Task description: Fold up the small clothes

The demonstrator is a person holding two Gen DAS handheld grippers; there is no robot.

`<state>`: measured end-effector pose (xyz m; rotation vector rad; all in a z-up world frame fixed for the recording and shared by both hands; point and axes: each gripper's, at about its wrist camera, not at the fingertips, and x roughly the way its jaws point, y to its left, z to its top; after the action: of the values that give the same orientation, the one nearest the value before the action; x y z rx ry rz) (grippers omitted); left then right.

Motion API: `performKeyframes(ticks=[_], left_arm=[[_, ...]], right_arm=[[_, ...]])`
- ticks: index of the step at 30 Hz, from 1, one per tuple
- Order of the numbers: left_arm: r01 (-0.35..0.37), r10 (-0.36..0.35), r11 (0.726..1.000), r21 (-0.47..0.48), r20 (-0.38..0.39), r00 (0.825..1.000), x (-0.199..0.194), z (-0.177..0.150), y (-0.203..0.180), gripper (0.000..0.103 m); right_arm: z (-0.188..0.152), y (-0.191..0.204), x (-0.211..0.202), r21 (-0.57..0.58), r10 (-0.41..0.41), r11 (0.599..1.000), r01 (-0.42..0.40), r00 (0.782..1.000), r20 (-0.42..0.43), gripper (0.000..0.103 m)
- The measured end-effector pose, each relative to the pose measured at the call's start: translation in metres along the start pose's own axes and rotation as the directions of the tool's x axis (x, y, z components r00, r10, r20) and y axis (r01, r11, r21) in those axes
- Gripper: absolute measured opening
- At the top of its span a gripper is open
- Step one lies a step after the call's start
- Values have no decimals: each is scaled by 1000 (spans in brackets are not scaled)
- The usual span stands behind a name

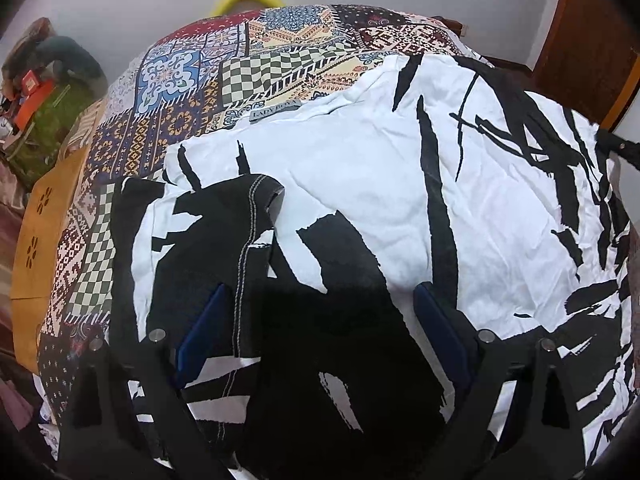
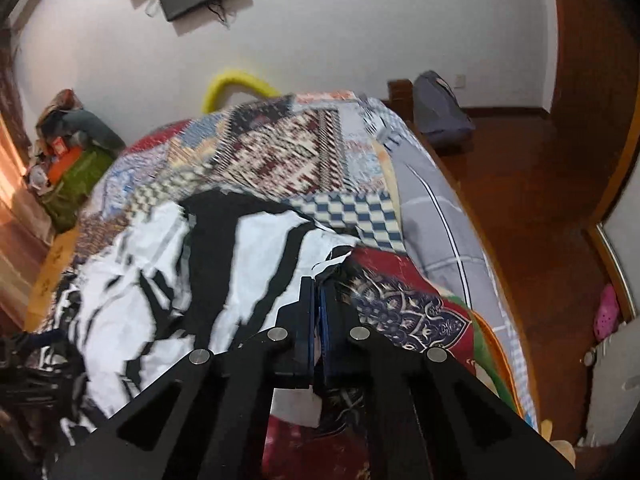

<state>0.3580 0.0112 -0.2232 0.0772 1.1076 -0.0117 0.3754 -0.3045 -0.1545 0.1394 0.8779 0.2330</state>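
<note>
Right gripper [image 2: 316,292] clamped on the garment [image 2: 168,280] corner; left gripper [image 1: 320,300] spread apart above its black cuff [image 1: 260,188] — soft, light, limp fabric — pinch edges.

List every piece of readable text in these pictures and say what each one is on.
"LADY BOYA" (last word uncertain): grey label at the far edge of the black-and-white garment.
Orange box among the clutter beside the bed: markings too small to read.
Right wrist view: nothing readable; the picture is blurred.
</note>
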Motion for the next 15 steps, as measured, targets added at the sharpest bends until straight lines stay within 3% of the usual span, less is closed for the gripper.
performKeyframes(ticks=[4,8,11,15], left_arm=[[0,0,1000,-10,30,1000,-15,0,6,94],[7,-5,1000,-26,74,997,-37,0,17,94],[14,-9,999,-45,95,995,-50,-2,27,94],[11,-6,999,-48,103,995,-61,-8,37,94]], right_arm=[[14,31,-21,-74,46,996,-43,998,39,2],[22,79,-29,-155,144,979,-136,989,41,2],[11,121,-20,-206,225,953,-221,974,-4,2],[-15,157,13,-246,240,934,-258,965,-102,5]])
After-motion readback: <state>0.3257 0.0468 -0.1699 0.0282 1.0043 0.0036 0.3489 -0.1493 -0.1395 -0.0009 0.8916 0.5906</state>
